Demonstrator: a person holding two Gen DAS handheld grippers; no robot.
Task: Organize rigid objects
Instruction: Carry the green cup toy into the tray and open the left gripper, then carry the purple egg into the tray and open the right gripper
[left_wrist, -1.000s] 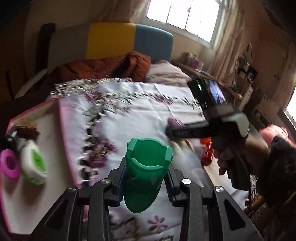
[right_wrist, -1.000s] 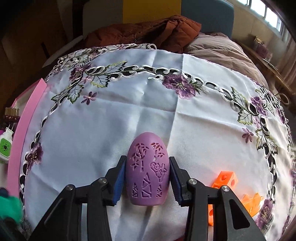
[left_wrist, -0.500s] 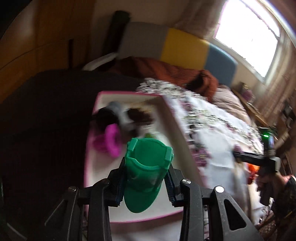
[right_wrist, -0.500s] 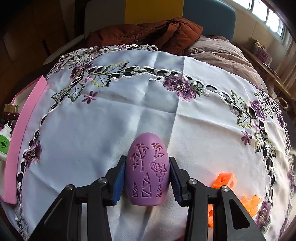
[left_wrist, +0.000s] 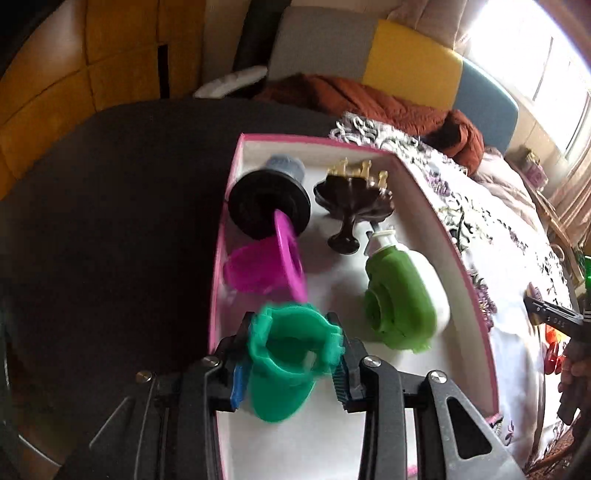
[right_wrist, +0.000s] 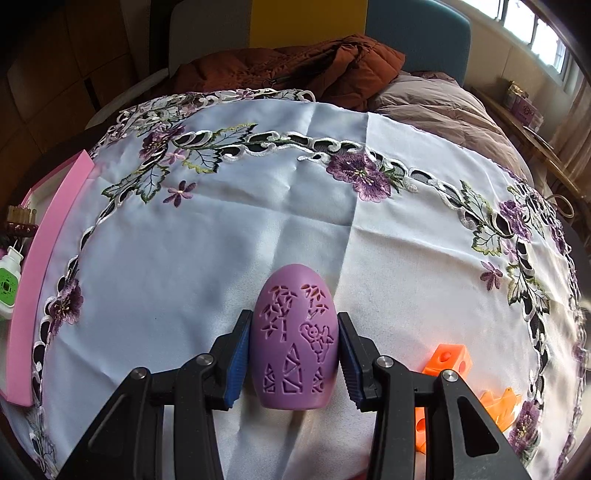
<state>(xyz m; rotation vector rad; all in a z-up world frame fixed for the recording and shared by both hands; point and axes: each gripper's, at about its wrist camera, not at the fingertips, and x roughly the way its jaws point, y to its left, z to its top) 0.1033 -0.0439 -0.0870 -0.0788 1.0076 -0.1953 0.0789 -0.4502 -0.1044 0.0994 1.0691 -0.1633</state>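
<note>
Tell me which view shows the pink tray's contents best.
The left wrist view: it looks down into the pink tray, showing the magenta cup, dark stemmed dish and green-and-white bottle. The right wrist view catches only the tray's edge at far left.

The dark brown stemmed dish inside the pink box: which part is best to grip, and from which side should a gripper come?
Probably the thin stem of the dark brown stemmed dish, just above its round foot, coming from above with one finger on each side. The dish lies tipped over in the pink box, so the stem is exposed, while the scalloped bowl looks too wide to grip.
</note>
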